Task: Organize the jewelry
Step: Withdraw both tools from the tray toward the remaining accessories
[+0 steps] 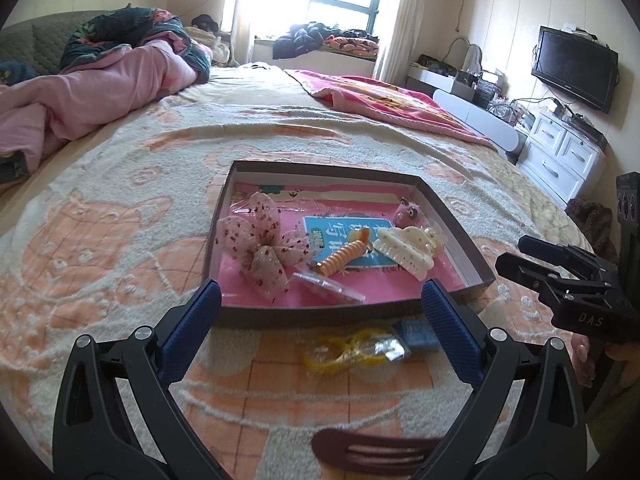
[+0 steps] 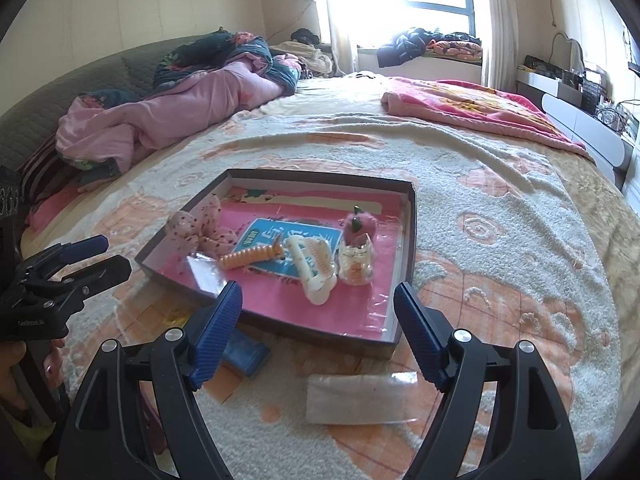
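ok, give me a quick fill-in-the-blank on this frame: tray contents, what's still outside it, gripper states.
1. The cream claw clip lies inside the ____.
2. The yellow bangles in their clear bag lie on the bedspread, ____ the tray.
3. Both the left gripper and the right gripper are ____ and hold nothing.
4. The coiled hair tie in the tray is ____ in colour.

Missing words: tray; outside; open; orange

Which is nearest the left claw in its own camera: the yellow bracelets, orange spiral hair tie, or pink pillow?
1. Yellow bracelets, on the blanket, between the fingers.
2. Orange spiral hair tie, inside the tray.
3. Pink pillow, far left on the bed.
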`<state>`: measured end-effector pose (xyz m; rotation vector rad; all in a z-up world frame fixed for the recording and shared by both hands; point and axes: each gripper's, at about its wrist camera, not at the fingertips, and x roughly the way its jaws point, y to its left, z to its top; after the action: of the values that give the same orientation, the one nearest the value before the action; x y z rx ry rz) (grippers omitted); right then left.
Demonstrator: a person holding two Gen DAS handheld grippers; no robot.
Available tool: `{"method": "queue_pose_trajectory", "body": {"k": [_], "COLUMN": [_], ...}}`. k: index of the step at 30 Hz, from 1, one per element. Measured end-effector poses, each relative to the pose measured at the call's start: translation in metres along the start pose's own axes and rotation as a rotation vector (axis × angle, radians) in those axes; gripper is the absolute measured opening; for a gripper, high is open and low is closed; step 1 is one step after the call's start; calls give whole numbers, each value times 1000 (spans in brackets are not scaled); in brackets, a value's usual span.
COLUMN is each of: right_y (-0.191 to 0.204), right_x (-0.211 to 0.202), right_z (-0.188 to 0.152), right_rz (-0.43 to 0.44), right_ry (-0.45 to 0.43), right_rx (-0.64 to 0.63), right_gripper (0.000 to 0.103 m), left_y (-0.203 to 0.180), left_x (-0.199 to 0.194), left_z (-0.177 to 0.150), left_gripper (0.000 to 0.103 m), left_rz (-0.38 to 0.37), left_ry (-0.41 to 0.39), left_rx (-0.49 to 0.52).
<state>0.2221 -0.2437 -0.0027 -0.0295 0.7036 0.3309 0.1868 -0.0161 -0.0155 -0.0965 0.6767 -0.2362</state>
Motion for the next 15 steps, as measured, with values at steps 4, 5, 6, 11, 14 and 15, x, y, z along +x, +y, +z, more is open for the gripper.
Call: {"method": "queue_pose_trajectory", "body": {"k": [4,5,6,11,14,15], "right_y": [4,5,6,13,18,20], "right_x": [-7,-8,-9,-12,-11,-11], "right_z": [-5,-5,-6,-13,-17,-18], "right_rz": [8,10,12,22,31,34], "right_ry": [-3,-3,-2,7,16,19], "right_rx": [-5,-6,-10,-23,-34,-41], "right_gripper": [76,76,76,76,76,76], "left_y": [0,1,1,6,6,6], "left_x": [-10,-12,-14,-24,-28,-29], "left_z": [-8,-10,-12,-23,-29,-31], "left_gripper": [92,92,92,92,92,92], "left_rz": [13,16,19,30,37,37], "left_ry": [-2,-2,-3,4,10,11], "left_rx": [6,5,3,-2,-2,-3]}}
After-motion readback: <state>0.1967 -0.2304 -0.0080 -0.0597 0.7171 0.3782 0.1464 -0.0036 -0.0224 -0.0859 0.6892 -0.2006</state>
